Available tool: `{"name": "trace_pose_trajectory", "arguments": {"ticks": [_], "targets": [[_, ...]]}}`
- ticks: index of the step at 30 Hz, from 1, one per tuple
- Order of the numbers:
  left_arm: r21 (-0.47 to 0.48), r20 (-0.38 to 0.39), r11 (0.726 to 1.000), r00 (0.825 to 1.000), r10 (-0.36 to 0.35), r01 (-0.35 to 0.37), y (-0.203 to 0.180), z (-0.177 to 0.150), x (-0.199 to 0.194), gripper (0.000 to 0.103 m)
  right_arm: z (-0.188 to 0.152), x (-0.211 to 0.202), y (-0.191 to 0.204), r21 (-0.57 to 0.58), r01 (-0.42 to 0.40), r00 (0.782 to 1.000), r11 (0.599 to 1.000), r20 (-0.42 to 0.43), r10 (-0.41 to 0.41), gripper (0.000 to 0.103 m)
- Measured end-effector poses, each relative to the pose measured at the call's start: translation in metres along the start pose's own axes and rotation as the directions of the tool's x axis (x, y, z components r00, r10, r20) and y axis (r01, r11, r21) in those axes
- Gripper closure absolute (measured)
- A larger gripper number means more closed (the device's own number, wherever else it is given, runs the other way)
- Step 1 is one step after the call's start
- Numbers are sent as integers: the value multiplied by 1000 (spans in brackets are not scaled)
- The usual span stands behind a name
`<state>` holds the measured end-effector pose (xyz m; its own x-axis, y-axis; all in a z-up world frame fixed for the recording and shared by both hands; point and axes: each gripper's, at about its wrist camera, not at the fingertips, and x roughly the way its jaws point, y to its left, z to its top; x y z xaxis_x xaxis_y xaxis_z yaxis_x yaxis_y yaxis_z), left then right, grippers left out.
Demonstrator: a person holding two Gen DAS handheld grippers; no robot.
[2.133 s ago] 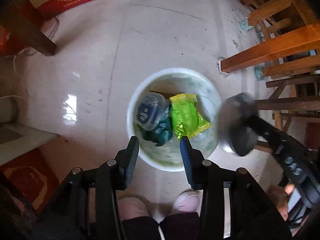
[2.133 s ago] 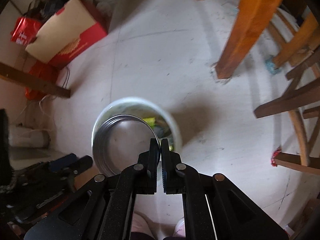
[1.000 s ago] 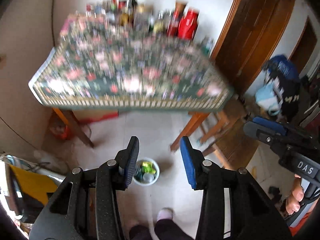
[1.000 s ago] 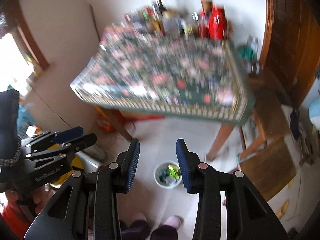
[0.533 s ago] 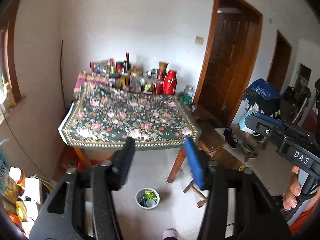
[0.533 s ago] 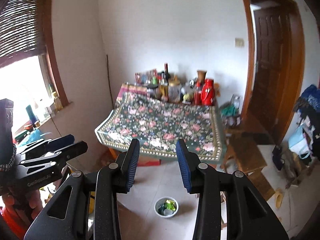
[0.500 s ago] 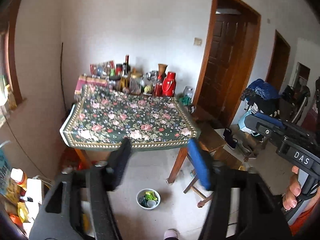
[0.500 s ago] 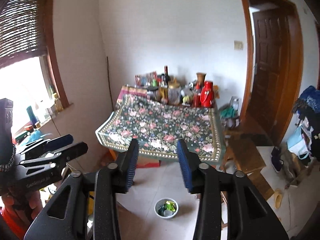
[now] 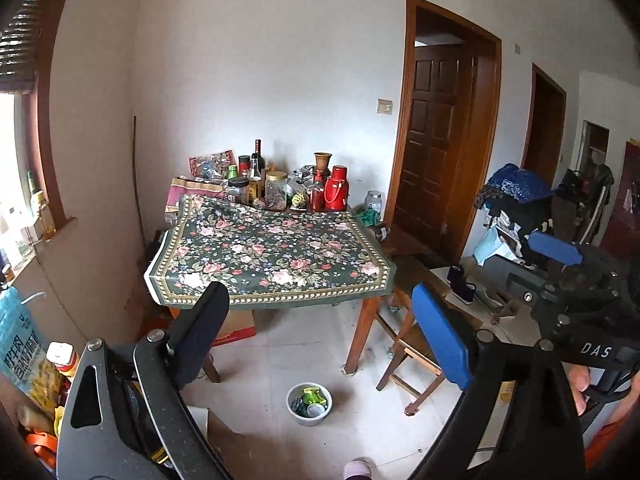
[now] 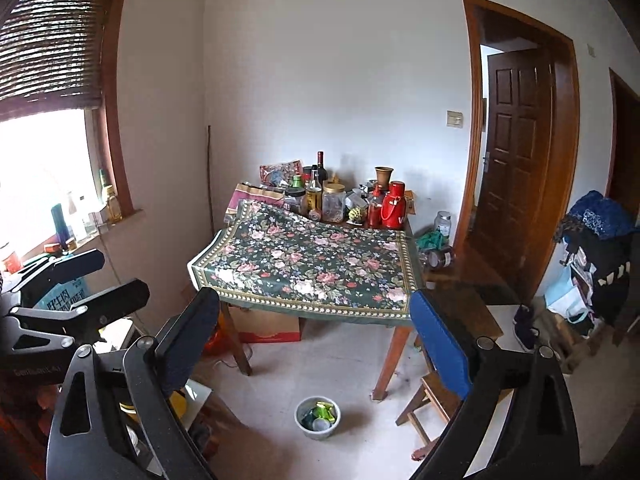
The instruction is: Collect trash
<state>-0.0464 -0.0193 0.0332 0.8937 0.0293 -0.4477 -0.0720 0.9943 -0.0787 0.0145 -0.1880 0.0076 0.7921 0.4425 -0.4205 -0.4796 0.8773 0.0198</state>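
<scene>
A white bin (image 9: 309, 416) stands on the floor in front of the table, holding a green wrapper (image 9: 313, 396) and other trash. It also shows in the right wrist view (image 10: 317, 429). My left gripper (image 9: 320, 320) is wide open and empty, held high and far back from the bin. My right gripper (image 10: 314, 320) is wide open and empty, also high above the floor. Each gripper shows at the edge of the other's view: the right one (image 9: 560, 256) and the left one (image 10: 80, 280).
A table with a floral cloth (image 9: 268, 256) carries bottles, jars and a red flask (image 9: 336, 194) at its back. Wooden stools (image 9: 416, 356) stand right of the table. A red box (image 10: 266, 330) lies under it. A brown door (image 9: 436, 176) is at the right.
Both grippers rose from just above the bin to standing height. The right gripper, shut two seconds ago, has opened. Both sets of jaws have spread wider over the last half second.
</scene>
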Motion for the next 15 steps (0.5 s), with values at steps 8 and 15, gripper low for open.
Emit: {"name": "trace_pose_trajectory", "arguments": {"ticks": [8, 15], "targets": [[10, 6, 1000, 1000, -13, 13, -3, -3, -8, 10, -1, -11, 5, -7, 15, 1000, 1000, 0, -15, 8], [4, -5, 1000, 1000, -15, 15, -1, -7, -9, 10, -5, -13, 9, -21, 20, 1000, 1000, -17, -21, 8]]}}
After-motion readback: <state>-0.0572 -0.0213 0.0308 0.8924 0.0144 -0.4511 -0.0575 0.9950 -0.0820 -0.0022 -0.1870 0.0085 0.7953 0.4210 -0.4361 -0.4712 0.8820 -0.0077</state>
